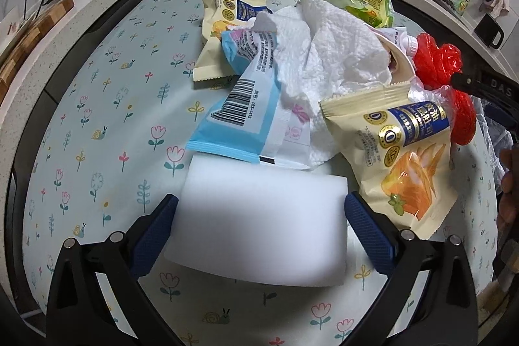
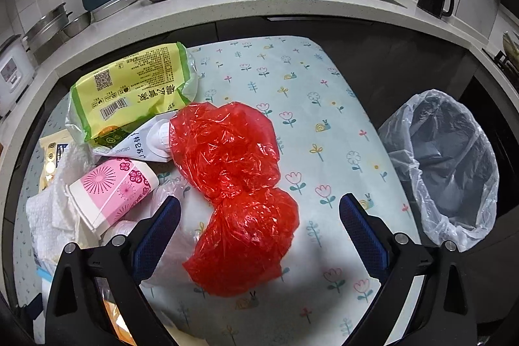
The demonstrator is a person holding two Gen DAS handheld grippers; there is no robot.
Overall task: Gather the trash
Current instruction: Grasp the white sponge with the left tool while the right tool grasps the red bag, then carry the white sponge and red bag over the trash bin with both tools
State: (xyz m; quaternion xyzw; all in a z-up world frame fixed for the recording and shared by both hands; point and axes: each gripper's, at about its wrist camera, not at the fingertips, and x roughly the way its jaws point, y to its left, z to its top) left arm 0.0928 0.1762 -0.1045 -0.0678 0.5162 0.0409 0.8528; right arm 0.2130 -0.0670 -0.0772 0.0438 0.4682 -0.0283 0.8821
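Left gripper [image 1: 259, 209] spread wide, white sponge [image 1: 259, 222] between the jaws, grip unclear. Right gripper [image 2: 259, 216] wide open, empty, over the red bag [image 2: 233, 190]. Bin [image 2: 444, 164] far right looks nearly empty; whole pile left: wrappers, paper towel [image 1: 327, 54], pink cup [image 2: 113, 190]. Loose pile crowds both.

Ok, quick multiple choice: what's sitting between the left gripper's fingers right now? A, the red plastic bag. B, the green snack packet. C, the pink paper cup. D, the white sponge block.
D: in the left wrist view the white sponge block lies between the left gripper's two blue pads, which flank its sides, while the red plastic bag lies in front of the right gripper instead.
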